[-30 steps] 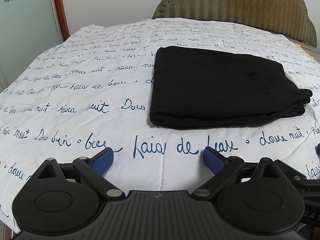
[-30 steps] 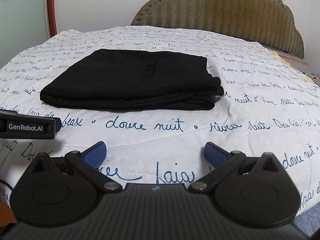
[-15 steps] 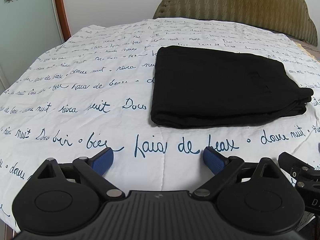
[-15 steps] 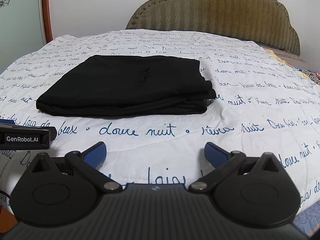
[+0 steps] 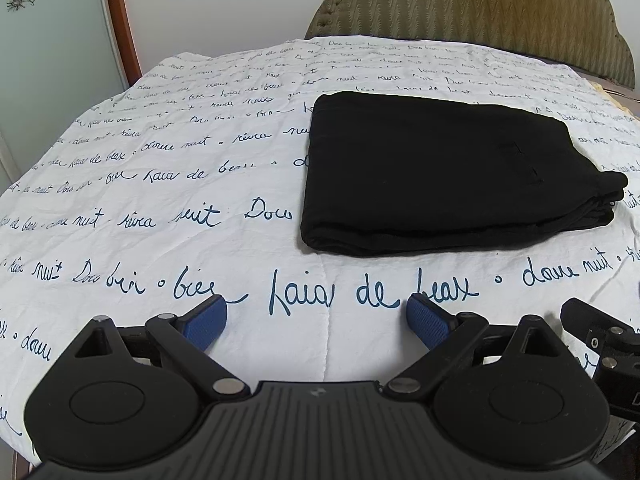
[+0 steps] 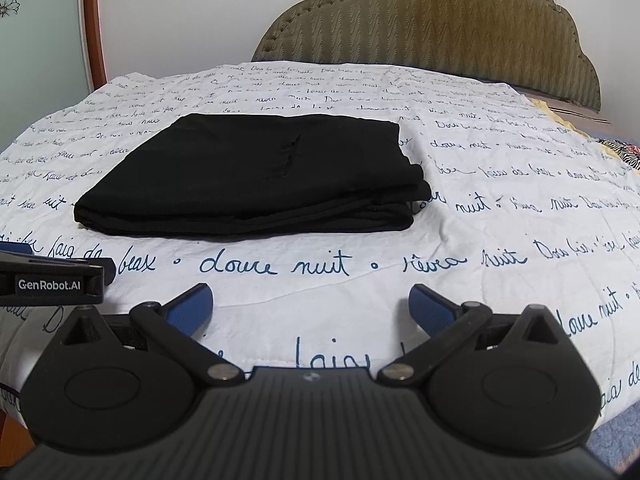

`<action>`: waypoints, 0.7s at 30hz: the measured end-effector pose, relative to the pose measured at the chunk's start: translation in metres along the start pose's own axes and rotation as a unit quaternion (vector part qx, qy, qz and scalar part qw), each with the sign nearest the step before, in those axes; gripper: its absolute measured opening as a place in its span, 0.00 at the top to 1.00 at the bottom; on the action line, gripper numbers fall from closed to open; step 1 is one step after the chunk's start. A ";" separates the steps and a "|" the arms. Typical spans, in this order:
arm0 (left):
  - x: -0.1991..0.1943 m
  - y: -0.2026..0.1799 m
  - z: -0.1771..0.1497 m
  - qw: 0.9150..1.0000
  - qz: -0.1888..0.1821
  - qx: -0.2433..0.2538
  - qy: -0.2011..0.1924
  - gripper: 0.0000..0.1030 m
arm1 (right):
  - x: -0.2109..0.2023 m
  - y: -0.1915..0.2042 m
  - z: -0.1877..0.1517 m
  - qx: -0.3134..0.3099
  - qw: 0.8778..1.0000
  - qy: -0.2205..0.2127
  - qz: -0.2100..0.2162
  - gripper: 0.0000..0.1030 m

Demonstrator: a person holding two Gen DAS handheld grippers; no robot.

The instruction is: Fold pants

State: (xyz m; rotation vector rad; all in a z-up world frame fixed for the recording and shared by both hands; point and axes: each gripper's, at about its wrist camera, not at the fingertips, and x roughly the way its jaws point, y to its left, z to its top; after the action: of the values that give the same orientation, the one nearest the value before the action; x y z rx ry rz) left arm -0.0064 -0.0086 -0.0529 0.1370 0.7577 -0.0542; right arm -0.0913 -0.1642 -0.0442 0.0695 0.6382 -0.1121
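Observation:
The black pants lie folded into a flat rectangular stack on the white bedspread, with layered edges at the right end. In the right wrist view the pants sit ahead and to the left. My left gripper hovers open above the bedspread, short of the stack's near edge, nothing between its blue pads. My right gripper is open too, empty, held back near the bed's front edge. Part of the left gripper's body shows at the left of the right wrist view.
The bedspread carries blue handwritten script. An olive padded headboard stands at the far end against a pale wall. A wooden door frame is at the far left. The right gripper's body shows at the lower right of the left wrist view.
Both grippers have drawn back a little from the folded pants and stay open. The right gripper has risen slightly, so the pants sit lower in its view.

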 end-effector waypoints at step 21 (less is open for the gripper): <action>0.003 0.001 0.001 1.000 -0.004 -0.002 0.001 0.06 | 0.007 0.002 -0.001 -0.008 1.000 0.009 0.001 0.00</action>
State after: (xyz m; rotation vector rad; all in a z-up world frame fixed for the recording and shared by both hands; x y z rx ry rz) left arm -0.0036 -0.0073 -0.0544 0.1313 0.7598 -0.0598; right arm -0.0860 -0.1626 -0.0486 0.0548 0.6566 -0.1053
